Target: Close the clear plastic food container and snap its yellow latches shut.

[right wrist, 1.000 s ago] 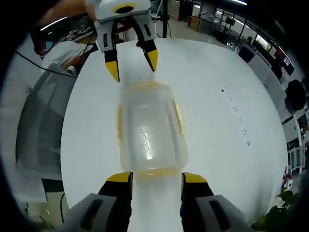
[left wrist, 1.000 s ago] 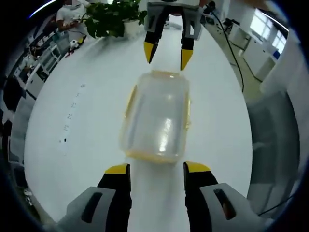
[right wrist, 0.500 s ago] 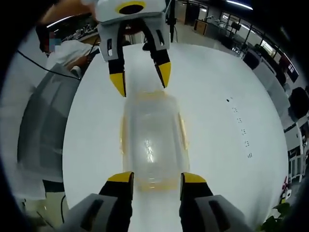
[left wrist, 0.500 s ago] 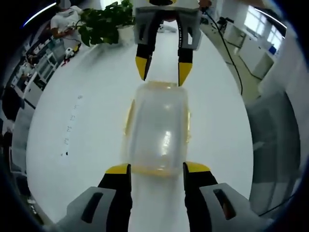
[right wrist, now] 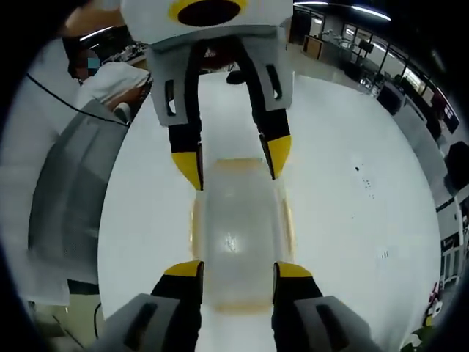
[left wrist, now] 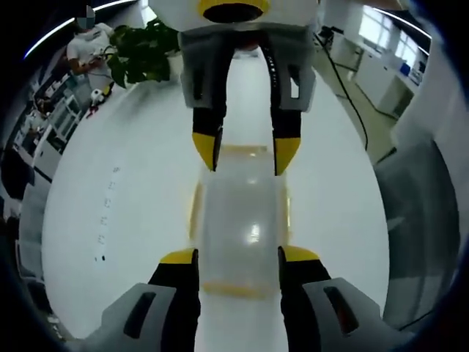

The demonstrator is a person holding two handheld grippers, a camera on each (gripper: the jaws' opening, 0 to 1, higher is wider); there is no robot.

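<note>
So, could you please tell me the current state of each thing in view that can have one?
Container: lying flat on the white table, lid on.
Yellow latches: along the lid's edges; whether they are snapped shut cannot be told.
Left gripper: open, jaws astride one end of the container.
Right gripper: open, jaws astride the opposite end.
Potted plant: upright at the table's far edge.

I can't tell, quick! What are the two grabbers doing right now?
Left gripper: open, straddling one end of the container.
Right gripper: open, straddling the other end.
</note>
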